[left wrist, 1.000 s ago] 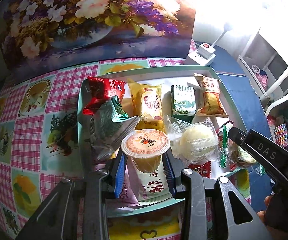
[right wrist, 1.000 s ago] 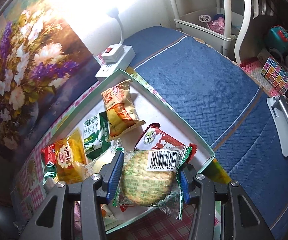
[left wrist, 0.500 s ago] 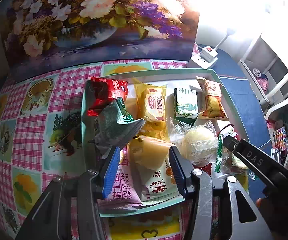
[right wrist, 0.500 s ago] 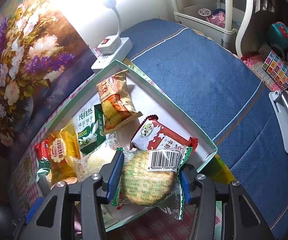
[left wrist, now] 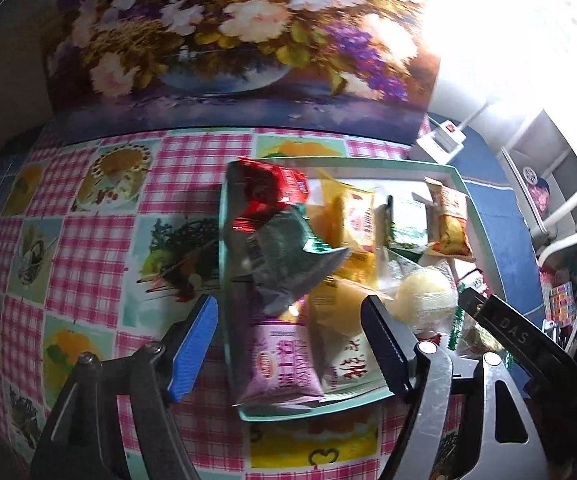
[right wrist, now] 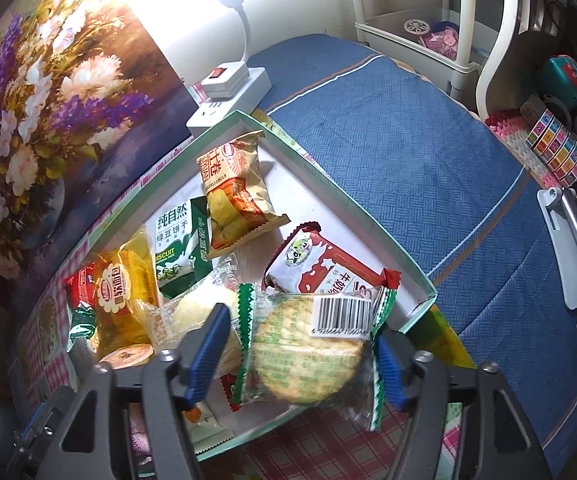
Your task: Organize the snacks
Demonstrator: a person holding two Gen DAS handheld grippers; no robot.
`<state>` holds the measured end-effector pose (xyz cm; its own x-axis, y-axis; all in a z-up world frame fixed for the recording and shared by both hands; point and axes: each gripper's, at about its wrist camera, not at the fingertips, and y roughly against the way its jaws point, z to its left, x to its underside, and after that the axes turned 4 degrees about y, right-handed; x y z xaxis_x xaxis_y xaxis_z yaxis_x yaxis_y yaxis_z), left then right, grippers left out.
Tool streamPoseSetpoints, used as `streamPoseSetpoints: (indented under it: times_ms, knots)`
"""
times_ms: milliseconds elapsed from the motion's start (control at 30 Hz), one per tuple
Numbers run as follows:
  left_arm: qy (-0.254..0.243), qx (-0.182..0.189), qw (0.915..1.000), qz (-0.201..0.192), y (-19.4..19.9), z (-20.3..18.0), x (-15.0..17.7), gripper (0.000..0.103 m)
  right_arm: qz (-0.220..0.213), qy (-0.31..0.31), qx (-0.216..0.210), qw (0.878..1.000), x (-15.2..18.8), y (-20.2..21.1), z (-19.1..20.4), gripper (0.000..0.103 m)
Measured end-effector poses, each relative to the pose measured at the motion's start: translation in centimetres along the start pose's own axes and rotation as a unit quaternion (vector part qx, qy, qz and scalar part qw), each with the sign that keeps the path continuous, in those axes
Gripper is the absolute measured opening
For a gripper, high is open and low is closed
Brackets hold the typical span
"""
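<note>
A teal-rimmed tray (left wrist: 312,410) holds several snack packets. My left gripper (left wrist: 288,320) hovers over its near left corner, jaws opening, with nothing pressed between the pads. Below it the yellow jelly cup (left wrist: 340,312) lies tipped among a pink packet (left wrist: 284,364) and a green-silver packet (left wrist: 292,264). My right gripper (right wrist: 302,344) is over the tray's (right wrist: 328,184) near right end, jaws opening. The round cracker packet (right wrist: 304,356) sits loose and blurred between its pads. The jelly cup's lid (right wrist: 126,356) shows at the lower left there.
A red-white milk packet (right wrist: 320,272), an orange chip bag (right wrist: 232,192) and a green biscuit packet (right wrist: 176,240) lie further in. A white power strip (right wrist: 228,96) and a flower painting (left wrist: 228,40) stand behind. Chequered tablecloth (left wrist: 88,240) lies left, blue cloth (right wrist: 408,160) right.
My left gripper let go of the jelly cup, opened wide and drew back; the cup tipped onto its side in the tray. The right jaws widened off the cracker packet.
</note>
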<state>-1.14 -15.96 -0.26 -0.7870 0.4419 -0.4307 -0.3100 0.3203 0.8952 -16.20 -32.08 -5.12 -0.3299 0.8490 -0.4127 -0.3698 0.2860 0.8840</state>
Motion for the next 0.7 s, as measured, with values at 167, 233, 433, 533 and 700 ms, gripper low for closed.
streamPoseSetpoints:
  times_ms: [167, 233, 433, 533, 700]
  knots:
    - [0.025, -0.004, 0.9997, 0.002, 0.3, 2.3, 0.0, 0.076, -0.007, 0.012, 0.001, 1.0, 0.2, 0.5, 0.7, 0.077]
    - [0.037, -0.007, 0.9993, 0.003, 0.4, 3.3, 0.1, 0.076, -0.009, 0.018, 0.004, 1.0, 0.3, 0.7, 0.9, 0.078]
    - [0.066, -0.021, 0.9976, 0.008, 0.3, 5.9, 0.4, 0.085, -0.019, 0.037, 0.007, 0.999, 0.8, 1.1, 1.8, 0.087]
    - [0.073, -0.037, 0.9966, 0.01, 0.1, 7.0, 0.6, 0.085, -0.025, 0.042, 0.009, 0.999, 1.1, 1.2, 2.1, 0.102]
    - [0.092, -0.046, 0.9945, 0.019, -0.2, 8.6, 0.7, 0.085, -0.032, 0.054, 0.012, 0.998, 1.3, 1.1, 2.6, 0.103]
